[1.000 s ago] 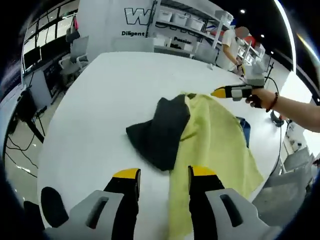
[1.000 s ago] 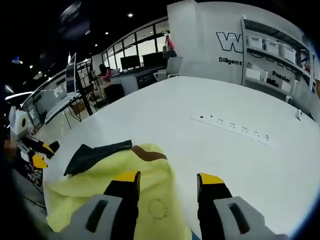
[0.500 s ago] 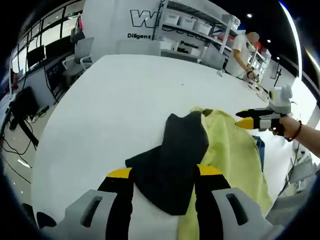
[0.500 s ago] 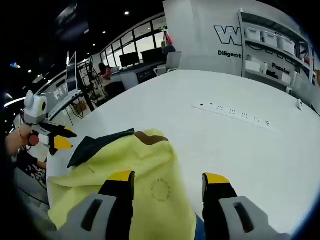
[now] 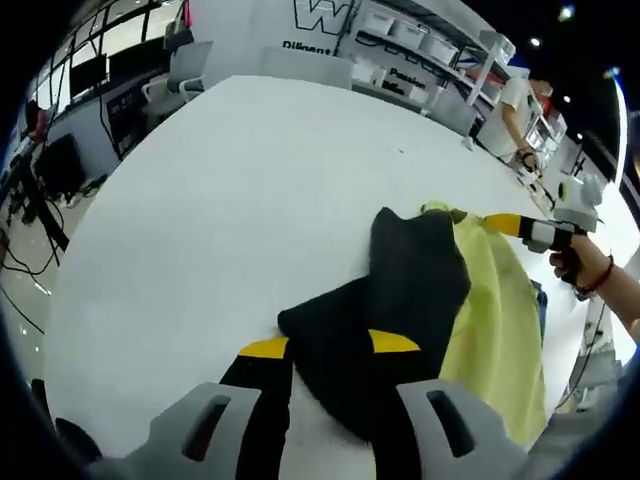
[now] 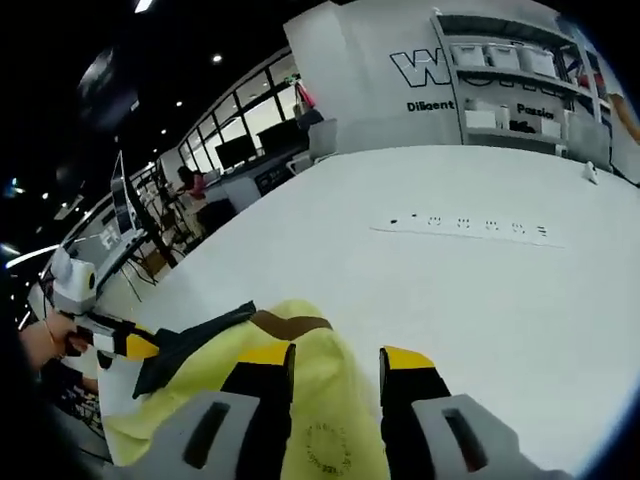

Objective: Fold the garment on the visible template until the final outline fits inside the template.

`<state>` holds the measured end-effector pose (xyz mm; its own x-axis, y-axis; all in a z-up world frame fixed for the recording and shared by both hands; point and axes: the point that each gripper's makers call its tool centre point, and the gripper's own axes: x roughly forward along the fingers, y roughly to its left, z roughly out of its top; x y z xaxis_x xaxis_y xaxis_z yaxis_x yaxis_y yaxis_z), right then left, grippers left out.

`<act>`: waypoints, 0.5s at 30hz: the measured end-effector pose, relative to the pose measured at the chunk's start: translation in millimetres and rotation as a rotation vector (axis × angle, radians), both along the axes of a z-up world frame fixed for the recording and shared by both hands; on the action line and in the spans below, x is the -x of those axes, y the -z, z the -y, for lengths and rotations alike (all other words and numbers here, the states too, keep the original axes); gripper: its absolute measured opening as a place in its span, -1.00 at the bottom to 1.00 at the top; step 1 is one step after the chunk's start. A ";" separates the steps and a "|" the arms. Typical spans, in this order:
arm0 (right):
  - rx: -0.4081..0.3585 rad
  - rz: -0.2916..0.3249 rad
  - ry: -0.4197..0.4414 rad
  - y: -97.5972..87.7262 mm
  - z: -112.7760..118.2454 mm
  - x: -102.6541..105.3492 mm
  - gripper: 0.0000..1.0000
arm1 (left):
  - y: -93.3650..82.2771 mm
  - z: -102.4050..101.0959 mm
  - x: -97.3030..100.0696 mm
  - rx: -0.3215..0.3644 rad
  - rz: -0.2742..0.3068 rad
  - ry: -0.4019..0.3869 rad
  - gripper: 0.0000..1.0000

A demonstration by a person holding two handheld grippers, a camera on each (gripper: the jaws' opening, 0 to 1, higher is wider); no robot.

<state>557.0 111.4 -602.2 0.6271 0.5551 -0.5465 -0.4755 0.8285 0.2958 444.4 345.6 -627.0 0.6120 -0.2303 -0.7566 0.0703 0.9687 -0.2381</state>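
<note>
My bench surroundings, non-task items on record:
- 1 large white table (image 5: 220, 210), rounded at its edge.
- 1 flush strip of power sockets (image 6: 468, 227) set in that table top, well apart from my work.
- 1 white wall with dark lettering (image 6: 455, 80), partly cut off.
- Shelving (image 6: 505, 85) with pale storage bins beside it.
- Office chairs (image 5: 190, 70) at the table's far edge.
- 1 person (image 5: 517, 110) standing by the shelving.
- Desks with monitors (image 6: 240, 152) near windows.
</note>
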 end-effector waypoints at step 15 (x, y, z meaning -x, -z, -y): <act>0.003 -0.042 -0.046 9.4 -4.8 6.5 -1.00 | -25.9 -13.4 -12.0 -0.007 0.085 -0.001 -1.00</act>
